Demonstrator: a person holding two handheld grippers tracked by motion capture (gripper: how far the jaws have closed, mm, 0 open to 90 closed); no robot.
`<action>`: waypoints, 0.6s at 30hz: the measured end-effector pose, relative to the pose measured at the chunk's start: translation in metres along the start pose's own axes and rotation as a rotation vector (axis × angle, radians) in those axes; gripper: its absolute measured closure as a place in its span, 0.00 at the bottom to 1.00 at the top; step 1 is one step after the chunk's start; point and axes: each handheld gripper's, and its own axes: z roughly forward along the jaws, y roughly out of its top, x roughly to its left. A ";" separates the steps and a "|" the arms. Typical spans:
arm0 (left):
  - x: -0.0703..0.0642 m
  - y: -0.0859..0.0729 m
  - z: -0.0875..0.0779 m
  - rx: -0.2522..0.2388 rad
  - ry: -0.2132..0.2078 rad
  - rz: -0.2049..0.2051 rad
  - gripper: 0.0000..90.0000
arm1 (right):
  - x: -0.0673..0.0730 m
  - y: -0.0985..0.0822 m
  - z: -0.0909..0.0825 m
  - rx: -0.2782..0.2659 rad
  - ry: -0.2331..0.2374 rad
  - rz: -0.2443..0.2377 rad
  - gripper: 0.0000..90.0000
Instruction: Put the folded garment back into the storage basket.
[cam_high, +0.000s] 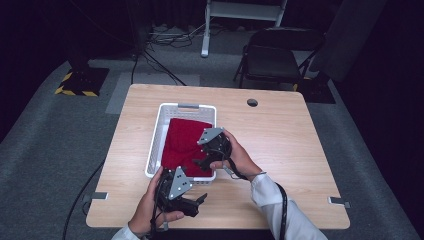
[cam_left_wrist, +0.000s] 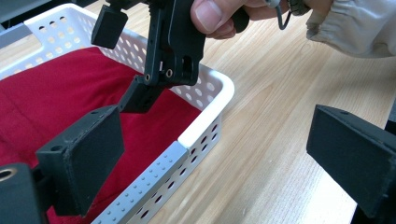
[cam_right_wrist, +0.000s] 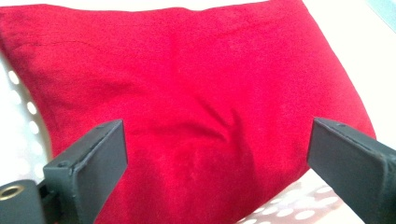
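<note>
1. Cloth (cam_high: 182, 142), red, folded inside white basket (cam_high: 155, 142), centre of frame.
2. Right gripper (cam_high: 202, 161) above cloth, jaws spread, gripping nothing.
3. Left gripper (cam_high: 200, 200) lower centre, over table (cam_high: 280, 145), jaws spread, empty.

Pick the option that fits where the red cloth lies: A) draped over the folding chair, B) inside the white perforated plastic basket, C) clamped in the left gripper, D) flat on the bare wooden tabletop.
B: the red cloth lies inside the white perforated plastic basket, and the open right gripper hovers over it.
</note>
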 end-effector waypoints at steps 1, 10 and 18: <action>-0.001 0.000 0.000 -0.002 -0.003 0.002 0.05 | 0.001 0.000 -0.001 0.000 -0.001 -0.003 0.06; -0.009 0.004 -0.001 -0.015 0.002 0.023 0.04 | 0.004 0.000 -0.011 -0.010 -0.002 -0.026 0.06; -0.014 0.007 -0.002 -0.026 -0.005 0.026 0.04 | 0.008 -0.001 -0.020 -0.015 -0.002 -0.047 0.06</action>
